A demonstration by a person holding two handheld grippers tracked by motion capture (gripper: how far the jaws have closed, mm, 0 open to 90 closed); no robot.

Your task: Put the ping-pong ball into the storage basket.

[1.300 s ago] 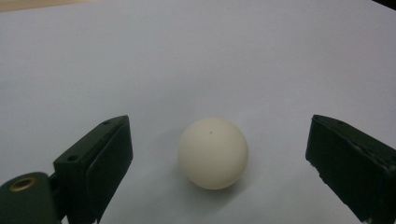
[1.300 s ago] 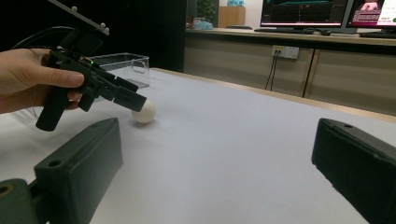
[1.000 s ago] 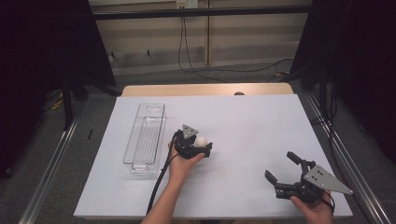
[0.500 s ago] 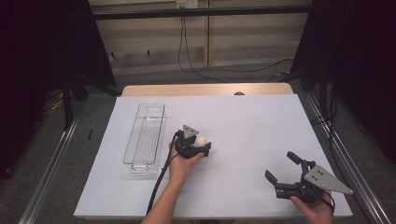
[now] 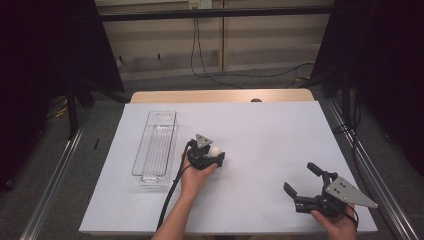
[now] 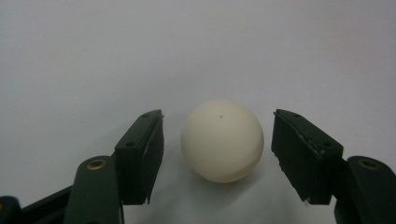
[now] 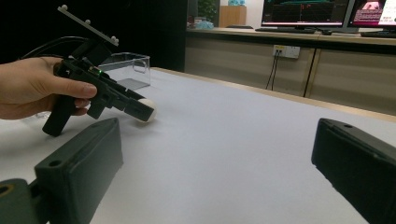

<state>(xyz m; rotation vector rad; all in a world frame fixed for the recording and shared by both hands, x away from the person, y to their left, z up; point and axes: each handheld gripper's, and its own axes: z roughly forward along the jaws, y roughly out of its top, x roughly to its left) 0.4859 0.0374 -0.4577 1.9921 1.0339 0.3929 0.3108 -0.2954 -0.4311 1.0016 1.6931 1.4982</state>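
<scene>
A white ball rests on the white table between the jaws of my left gripper, which stand open with a small gap on each side of it. From above, the ball lies near the table's middle at the tip of the left gripper. The right gripper view has the ball and the left gripper at its left. My right gripper hovers near the front right of the table, jaws wide open and holding nothing.
A clear plastic bin stands lengthwise left of the ball, also visible as the bin behind the left hand. A cable trails from the left gripper toward the front edge. White sheet covers the table.
</scene>
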